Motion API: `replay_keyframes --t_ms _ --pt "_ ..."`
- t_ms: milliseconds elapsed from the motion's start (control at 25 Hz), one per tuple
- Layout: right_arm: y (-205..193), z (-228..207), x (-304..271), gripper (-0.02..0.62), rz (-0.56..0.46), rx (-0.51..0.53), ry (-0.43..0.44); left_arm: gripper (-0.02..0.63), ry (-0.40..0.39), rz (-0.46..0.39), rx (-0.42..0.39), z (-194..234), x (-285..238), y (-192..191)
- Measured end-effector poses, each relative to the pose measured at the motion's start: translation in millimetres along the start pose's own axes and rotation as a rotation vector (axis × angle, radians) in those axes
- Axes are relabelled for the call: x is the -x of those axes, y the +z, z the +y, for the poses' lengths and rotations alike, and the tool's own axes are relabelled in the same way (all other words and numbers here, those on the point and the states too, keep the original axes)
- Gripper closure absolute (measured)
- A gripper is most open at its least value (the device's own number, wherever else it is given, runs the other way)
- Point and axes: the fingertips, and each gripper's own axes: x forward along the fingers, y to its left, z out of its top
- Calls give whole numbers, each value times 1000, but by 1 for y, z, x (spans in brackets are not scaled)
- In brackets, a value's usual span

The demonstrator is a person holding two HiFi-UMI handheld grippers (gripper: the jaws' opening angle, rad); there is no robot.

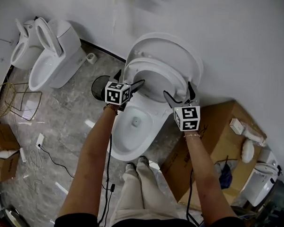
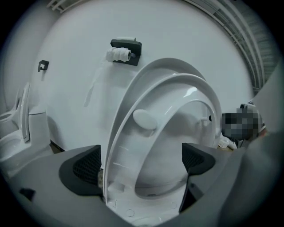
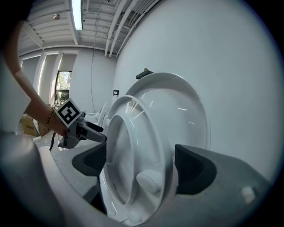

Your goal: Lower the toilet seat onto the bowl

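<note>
While a person stands over the bowl (image 1: 131,133), the head view shows the toilet seat (image 1: 145,64) tipped up near its lid (image 1: 184,53), which leans on the wall. The left gripper (image 1: 130,79) and right gripper (image 1: 179,91) flank the ring, one at each side rim. A cardboard box (image 1: 216,132) sits beside the toilet on the floor, and two more toilets (image 1: 50,59) stand well apart.

Seen from the left gripper view, that gripper's jaws stand wide apart with the seat's rim (image 2: 116,146) between them. The rim lies just beside one pad and clear of the other, so nothing is pinched. A paper holder (image 2: 125,50) hangs on the wall behind.

From the right gripper view, those jaws also gape wide around the opposite rim (image 3: 166,159), near both pads, yet no firm squeeze shows. The ring's underside and a rubber bumper (image 3: 149,181) face the camera.

The seat looks like stiff, glossy moulded plastic, probably light but slick, and hinged at the back. Let go, it would likely drop and slam. The side rims toward the free front edge, far from the hinge, seem the best hold for easing it down.
</note>
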Motion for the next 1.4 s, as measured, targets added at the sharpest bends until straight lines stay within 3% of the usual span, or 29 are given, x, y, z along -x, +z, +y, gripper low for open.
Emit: replay_keyframes --t_ms 200,360,640,1400 --pt "1 -8 -1 208 -15 -22 -37 35 -28 47 -85 -8 -8 -1" --pt "2 -18 3 316 -27 -60 -82 109 -17 64 -100 -5 -7 -2" --pt "1 -13 7 327 -32 -42 -65 295 53 41 -58 16 3 1" --pt "-1 17 33 333 -75 1 -80 310 -7 21 -19 13 30 -12"
